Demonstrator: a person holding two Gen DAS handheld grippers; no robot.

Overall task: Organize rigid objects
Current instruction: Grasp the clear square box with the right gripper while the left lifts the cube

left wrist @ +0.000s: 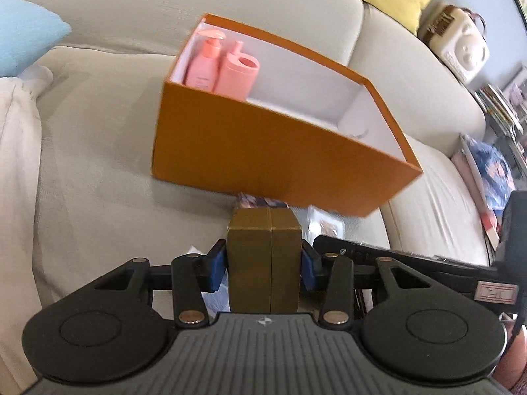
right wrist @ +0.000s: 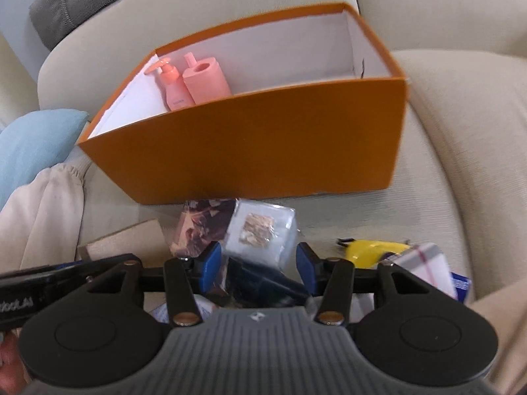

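Left wrist view, left to right: light blue cushion (left wrist: 29, 33) at the edge; orange box (left wrist: 263, 151) on the beige sofa (left wrist: 98, 164), white inside, holding a pink pump bottle (left wrist: 202, 65) and a pink container (left wrist: 237, 75) upright, side by side, in its far left corner. Faint print on the bottle, too small to read. Nearest the camera, left gripper (left wrist: 263, 266) pinching an olive-gold block (left wrist: 263, 263) between blue pads, in front of the box.

Right wrist view: brown-printed packet (right wrist: 204, 227), then a clear packet (right wrist: 260, 233) with gold flakes, lying before the box. Right gripper (right wrist: 255, 268) spread around the clear packet, pads not visibly pressing. Yellow item (right wrist: 372, 251) and plaid-printed box (right wrist: 425, 263) further right.
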